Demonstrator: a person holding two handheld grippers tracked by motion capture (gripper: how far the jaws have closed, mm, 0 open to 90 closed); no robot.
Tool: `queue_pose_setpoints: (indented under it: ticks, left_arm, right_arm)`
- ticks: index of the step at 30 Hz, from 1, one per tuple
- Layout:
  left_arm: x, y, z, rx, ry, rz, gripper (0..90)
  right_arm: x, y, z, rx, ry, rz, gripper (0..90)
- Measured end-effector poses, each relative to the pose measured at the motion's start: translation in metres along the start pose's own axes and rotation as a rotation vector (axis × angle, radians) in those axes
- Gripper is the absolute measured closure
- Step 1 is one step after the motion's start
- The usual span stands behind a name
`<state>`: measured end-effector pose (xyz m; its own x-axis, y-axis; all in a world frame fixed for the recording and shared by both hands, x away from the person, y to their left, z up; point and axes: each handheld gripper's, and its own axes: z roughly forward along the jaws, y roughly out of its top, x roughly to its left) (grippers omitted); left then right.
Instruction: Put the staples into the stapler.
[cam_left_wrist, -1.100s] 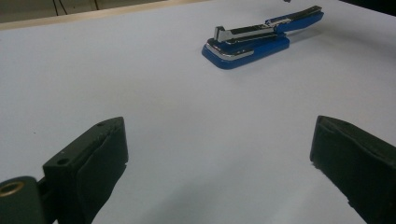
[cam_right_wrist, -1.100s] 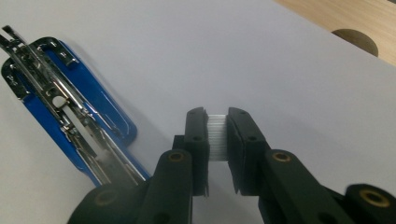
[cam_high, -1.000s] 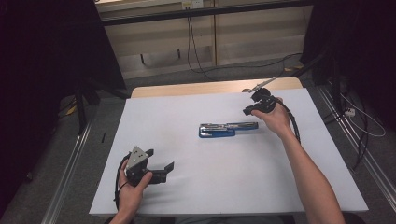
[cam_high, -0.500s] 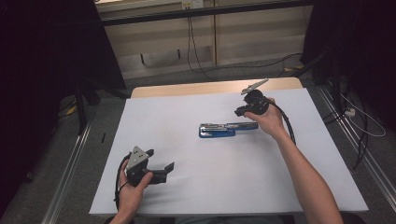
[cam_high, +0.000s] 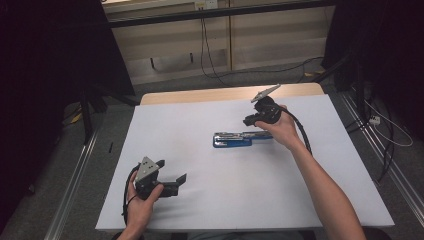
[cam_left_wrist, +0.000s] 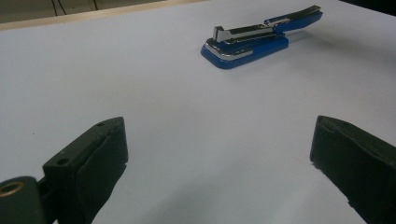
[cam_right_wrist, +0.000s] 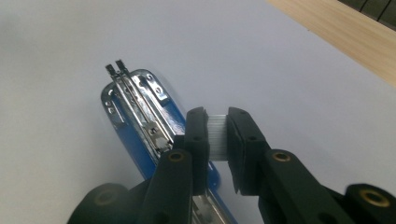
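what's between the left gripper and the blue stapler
Nothing: bare white sheet runs from the open left gripper to the stapler, seen in the left gripper view.

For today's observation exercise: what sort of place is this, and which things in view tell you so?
Probably a lab or recording workspace, not an office. A table covered in plain white stands among dark curtains, loose cables trail over the grey floor, and only an opened blue stapler lies on it.

Table (cam_high: 165, 96), wood edge showing at the top, covered by a white sheet (cam_high: 210, 200). Blue stapler (cam_high: 235, 139) lies opened flat directly on the sheet, slightly right of frame center, long axis left-right.
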<state>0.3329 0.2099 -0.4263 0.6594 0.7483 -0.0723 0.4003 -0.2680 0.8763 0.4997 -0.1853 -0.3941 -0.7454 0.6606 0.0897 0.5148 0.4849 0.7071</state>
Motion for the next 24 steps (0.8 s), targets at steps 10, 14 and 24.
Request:
queue_pose_setpoints:
  ticks: [10, 14, 24]
  left_arm:
    - [0.000, 0.000, 0.000, -0.003, 0.002, -0.006, 4.4]
    - [0.000, 0.000, 0.000, -0.006, 0.003, -0.007, 4.0]
    - [0.000, 0.000, 0.000, -0.001, 0.000, -0.001, 4.0]
  right_arm:
    - [0.010, 0.007, 0.005, -0.004, 0.036, -0.031, 79.4]
    - [0.014, 0.010, 0.006, 0.004, 0.052, -0.041, 79.4]
    - [0.024, 0.016, 0.012, -0.002, 0.093, -0.069, 79.4]
